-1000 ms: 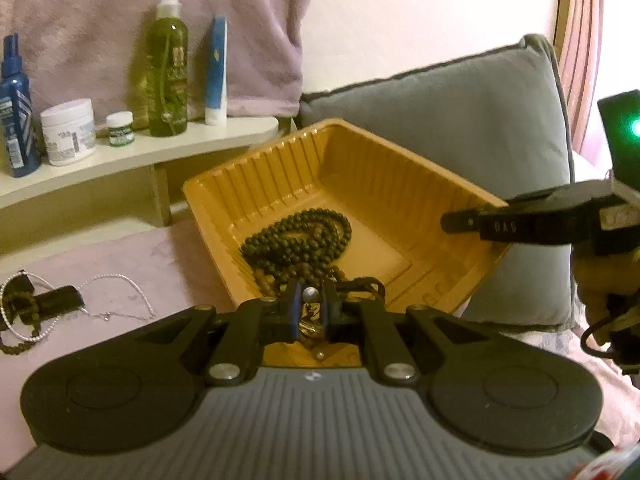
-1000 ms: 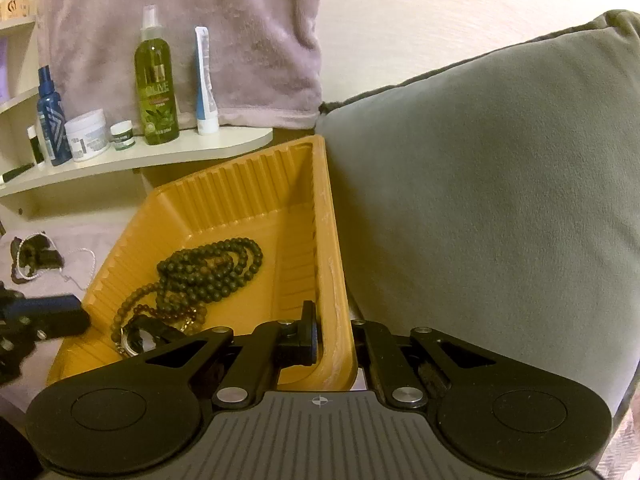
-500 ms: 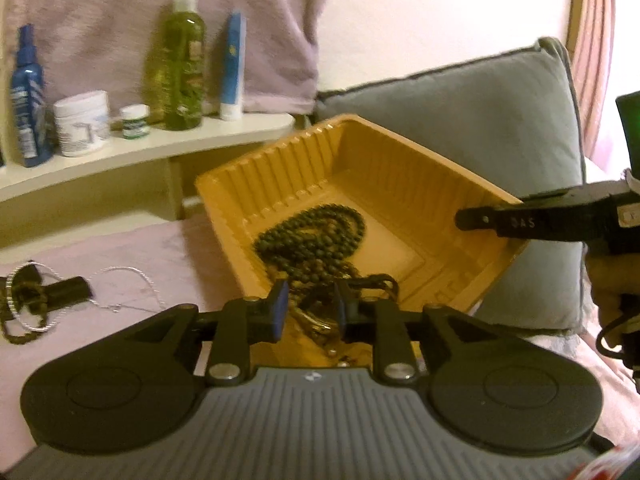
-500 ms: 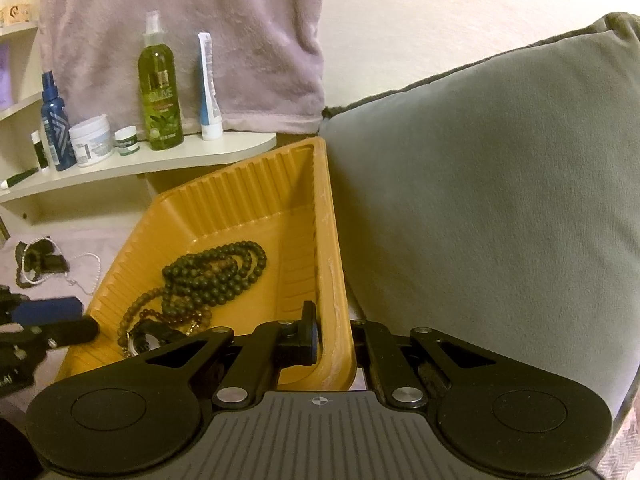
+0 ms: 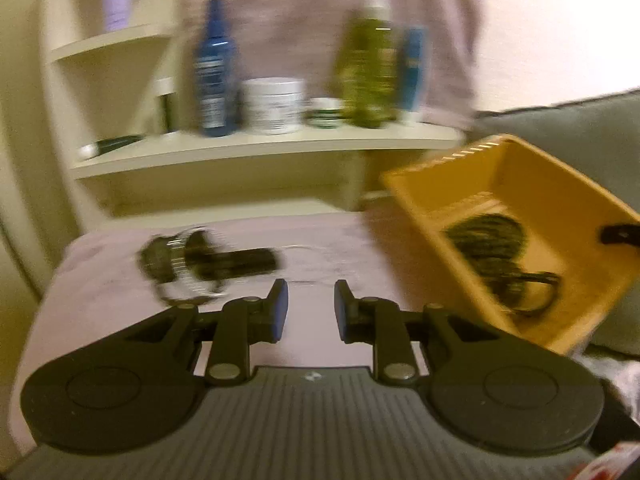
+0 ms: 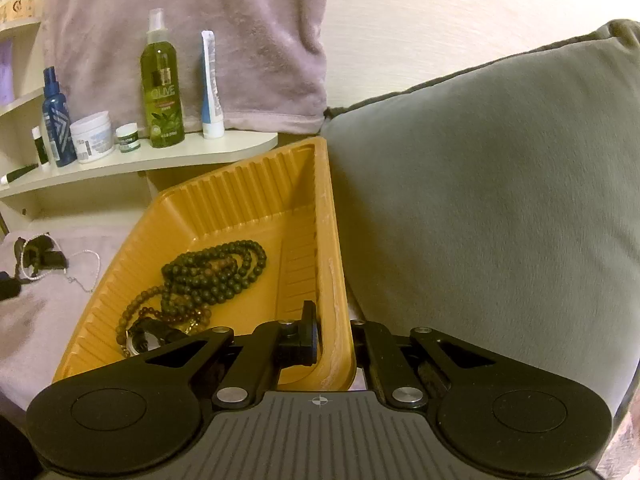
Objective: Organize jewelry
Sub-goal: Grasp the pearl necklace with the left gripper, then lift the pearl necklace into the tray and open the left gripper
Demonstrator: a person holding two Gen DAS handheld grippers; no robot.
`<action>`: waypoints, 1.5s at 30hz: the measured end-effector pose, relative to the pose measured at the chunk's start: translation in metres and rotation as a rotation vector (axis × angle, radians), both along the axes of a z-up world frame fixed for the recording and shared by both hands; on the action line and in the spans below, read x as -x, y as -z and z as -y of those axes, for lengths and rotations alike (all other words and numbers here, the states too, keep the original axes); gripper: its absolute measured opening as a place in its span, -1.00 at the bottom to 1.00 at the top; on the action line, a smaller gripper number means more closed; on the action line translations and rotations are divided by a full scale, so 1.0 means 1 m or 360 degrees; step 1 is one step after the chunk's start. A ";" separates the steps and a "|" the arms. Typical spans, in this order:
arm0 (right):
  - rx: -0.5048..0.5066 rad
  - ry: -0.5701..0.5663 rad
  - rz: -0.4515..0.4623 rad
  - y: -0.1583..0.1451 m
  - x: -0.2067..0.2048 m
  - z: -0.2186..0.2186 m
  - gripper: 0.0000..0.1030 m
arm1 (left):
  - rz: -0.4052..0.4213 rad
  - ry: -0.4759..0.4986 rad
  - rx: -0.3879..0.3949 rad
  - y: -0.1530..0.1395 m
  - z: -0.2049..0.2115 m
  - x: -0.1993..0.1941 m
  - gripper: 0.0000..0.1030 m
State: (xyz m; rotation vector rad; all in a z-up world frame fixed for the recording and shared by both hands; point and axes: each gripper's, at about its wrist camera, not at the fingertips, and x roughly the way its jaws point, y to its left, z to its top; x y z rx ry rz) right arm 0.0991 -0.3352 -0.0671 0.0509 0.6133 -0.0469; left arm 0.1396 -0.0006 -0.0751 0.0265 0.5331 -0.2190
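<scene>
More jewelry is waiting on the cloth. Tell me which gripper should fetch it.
Left. The left gripper is open and empty, facing the jewelry pile on the cloth. The right gripper is shut on the tray rim, steadying it.

I've got the right gripper (image 6: 334,340) clamped on the near right rim of the orange tray (image 6: 240,200), one finger inside, one outside. Tray is tilted, leaning on the grey cushion (image 6: 480,200) to its right. Inside it: dark bead necklaces (image 6: 216,270) piled mid-floor, a watch-like piece (image 6: 146,336) at the near left corner. Far left on the pink cloth (image 6: 36,320) lies a thin chain (image 6: 86,264) beside a dark bundle (image 6: 40,256). Shelf (image 6: 160,160) behind holds a green bottle (image 6: 162,84), blue bottle (image 6: 56,120), white jar (image 6: 92,136).
</scene>
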 end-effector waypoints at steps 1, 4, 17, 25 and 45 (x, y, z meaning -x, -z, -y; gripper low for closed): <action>0.0002 -0.0001 0.0000 0.000 0.000 0.000 -0.92 | 0.0000 -0.0038 -0.0006 0.001 -0.007 -0.004 -0.58; 0.0002 0.0000 -0.0001 0.000 0.000 0.000 -0.92 | 0.0009 -0.0141 -0.0024 0.006 -0.026 -0.013 -0.58; 0.0035 0.0006 -0.0030 0.005 -0.006 0.001 -0.91 | -0.0074 -0.0339 0.0077 0.028 -0.058 -0.066 -0.58; 0.0041 0.0005 -0.0033 0.005 -0.007 0.001 -0.91 | -0.0133 -0.0389 0.0080 0.042 -0.061 -0.086 -0.64; 0.0018 -0.0011 0.0000 0.000 -0.001 0.002 -0.92 | 0.0049 0.0022 0.0103 -0.041 -0.035 -0.073 -0.96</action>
